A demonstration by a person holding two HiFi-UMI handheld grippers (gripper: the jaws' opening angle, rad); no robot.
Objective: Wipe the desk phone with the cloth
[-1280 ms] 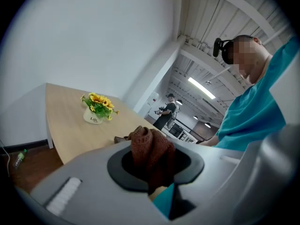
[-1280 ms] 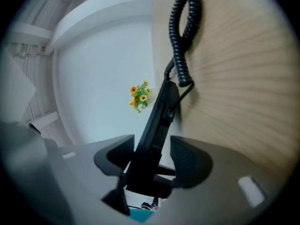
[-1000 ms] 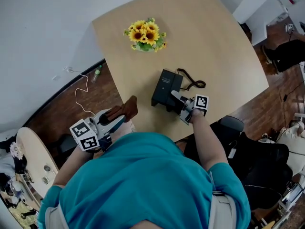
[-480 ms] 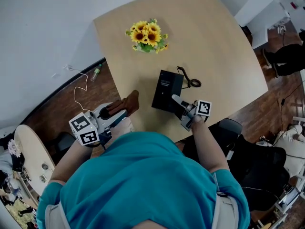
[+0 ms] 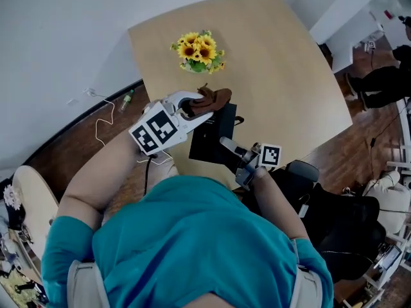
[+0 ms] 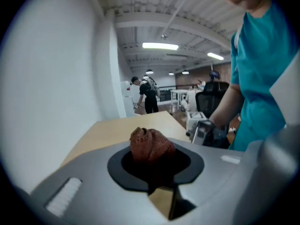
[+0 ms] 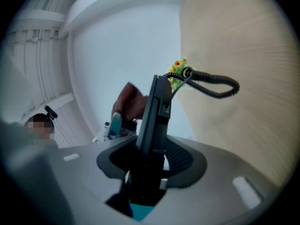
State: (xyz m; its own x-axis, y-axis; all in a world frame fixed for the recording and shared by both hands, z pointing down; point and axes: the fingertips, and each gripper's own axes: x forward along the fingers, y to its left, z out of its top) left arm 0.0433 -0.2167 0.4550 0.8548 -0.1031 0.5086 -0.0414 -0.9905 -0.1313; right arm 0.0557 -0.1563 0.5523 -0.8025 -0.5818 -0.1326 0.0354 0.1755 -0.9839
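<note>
Head view, looking down on a pale wood bench [image 5: 289, 69]. At left, my left claw [image 5: 192, 105] pinches a bunched brown cloth [image 5: 214, 97]; left gripper view confirms it clamped betw. both jaws. Yellow sunflowers [image 5: 199, 49] stand farther back on the bench. The cloth sits at the far edge of the black desk phone [image 5: 210, 140], which is near the bench's front edge; touching or not, I can't tell. Right of that, my right claw [image 5: 226, 145] grips the phone's near side. Right gripper view shows the phone edge-on betw. the jaws, which have just been closing onto it and now press it, w/ its coiled cord [image 7: 213, 87] looping off to the right.
</note>
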